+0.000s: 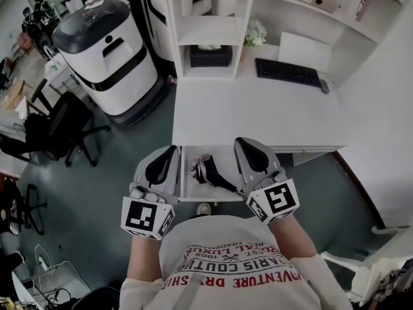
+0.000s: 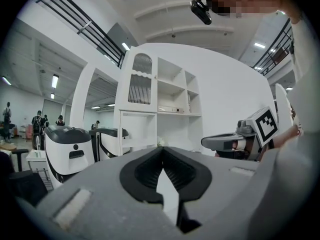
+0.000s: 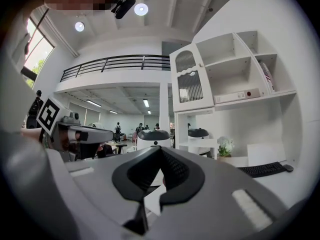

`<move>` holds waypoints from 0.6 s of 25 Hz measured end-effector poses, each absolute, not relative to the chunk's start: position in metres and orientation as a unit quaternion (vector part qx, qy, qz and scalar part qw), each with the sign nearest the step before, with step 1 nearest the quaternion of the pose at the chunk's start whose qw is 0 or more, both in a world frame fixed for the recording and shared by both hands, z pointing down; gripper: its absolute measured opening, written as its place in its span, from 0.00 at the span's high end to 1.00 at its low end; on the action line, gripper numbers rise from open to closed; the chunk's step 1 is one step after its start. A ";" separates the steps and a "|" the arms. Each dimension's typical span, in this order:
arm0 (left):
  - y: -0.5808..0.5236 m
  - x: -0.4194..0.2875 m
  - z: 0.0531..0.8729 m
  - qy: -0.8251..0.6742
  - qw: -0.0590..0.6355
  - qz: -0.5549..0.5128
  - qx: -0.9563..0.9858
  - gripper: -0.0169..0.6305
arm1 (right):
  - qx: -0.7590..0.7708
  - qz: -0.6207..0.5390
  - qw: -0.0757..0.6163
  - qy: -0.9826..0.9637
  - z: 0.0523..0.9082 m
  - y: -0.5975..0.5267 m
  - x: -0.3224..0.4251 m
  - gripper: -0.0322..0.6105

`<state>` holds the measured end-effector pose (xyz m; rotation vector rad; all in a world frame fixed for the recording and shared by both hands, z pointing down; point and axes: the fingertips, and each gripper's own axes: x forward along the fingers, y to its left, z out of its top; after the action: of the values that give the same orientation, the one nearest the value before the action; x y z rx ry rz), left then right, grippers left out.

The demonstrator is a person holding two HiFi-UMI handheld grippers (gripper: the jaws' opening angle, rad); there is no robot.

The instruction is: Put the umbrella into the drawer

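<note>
The umbrella (image 1: 210,172) (folded, dark with pale patches) lies flat inside the open white drawer (image 1: 213,197), set diagonally, its slim black end pointing toward the drawer's front right corner.

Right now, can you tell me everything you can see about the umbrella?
The umbrella is folded up small, with dark-and-pale fabric bunched and crinkly at one end and a slim dark handle at the other. It lies flat and slanted inside the open white drawer under the desk, fabric end toward the back left, handle toward the front right. It rests on the drawer's floor, and nothing else seems to touch it.
</note>
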<state>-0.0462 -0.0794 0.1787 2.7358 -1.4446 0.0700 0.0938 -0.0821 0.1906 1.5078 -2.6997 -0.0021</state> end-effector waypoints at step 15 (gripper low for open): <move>-0.091 -0.054 0.188 -0.447 0.009 0.046 0.893 0.97 | 0.497 0.005 0.055 -0.866 0.204 -0.101 0.081 0.95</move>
<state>-0.0539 -0.0913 0.1876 2.7914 -1.3958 0.1441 0.0814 -0.1014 0.2040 1.5100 -2.6278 0.0142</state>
